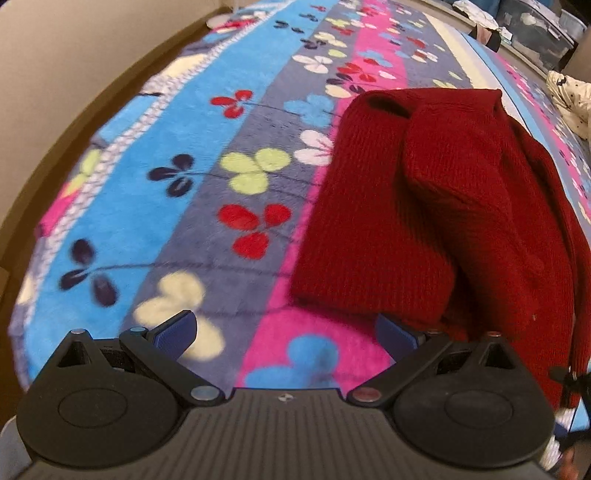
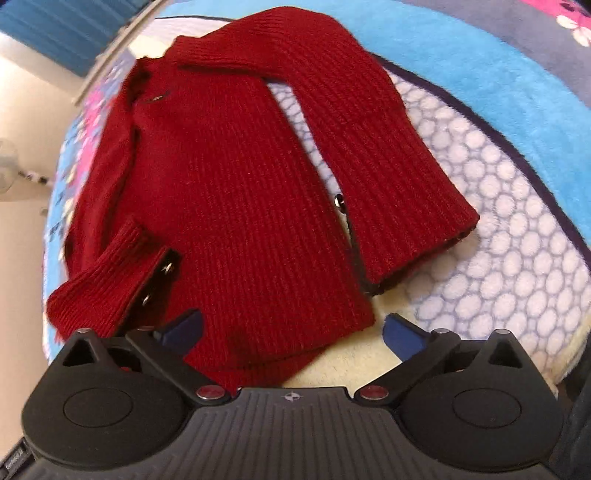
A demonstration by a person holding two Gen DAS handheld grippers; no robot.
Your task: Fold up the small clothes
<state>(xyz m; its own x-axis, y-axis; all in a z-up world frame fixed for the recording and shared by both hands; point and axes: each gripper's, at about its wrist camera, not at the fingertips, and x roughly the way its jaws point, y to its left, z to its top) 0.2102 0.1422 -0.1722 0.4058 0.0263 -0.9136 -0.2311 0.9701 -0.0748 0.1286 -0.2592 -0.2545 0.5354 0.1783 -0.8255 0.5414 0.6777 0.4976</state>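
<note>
A small dark red knitted sweater (image 2: 229, 192) lies flat on a flowered fleece blanket (image 1: 192, 192). In the right wrist view one sleeve (image 2: 373, 144) lies stretched beside the body and the other cuff (image 2: 110, 273) is folded up at the left, showing metal snaps. My right gripper (image 2: 291, 332) is open over the sweater's bottom hem. In the left wrist view the sweater (image 1: 424, 206) lies at the right, partly folded over itself. My left gripper (image 1: 286, 332) is open, and its right finger (image 1: 397, 334) is at the sweater's near edge.
The blanket covers a bed that meets a beige wall (image 1: 74, 55) at the left. A cream spotted garment (image 1: 569, 99) lies at the far right. Storage bins (image 1: 535, 26) stand beyond the bed. A white bubble-patterned patch of blanket (image 2: 498, 221) lies right of the sweater.
</note>
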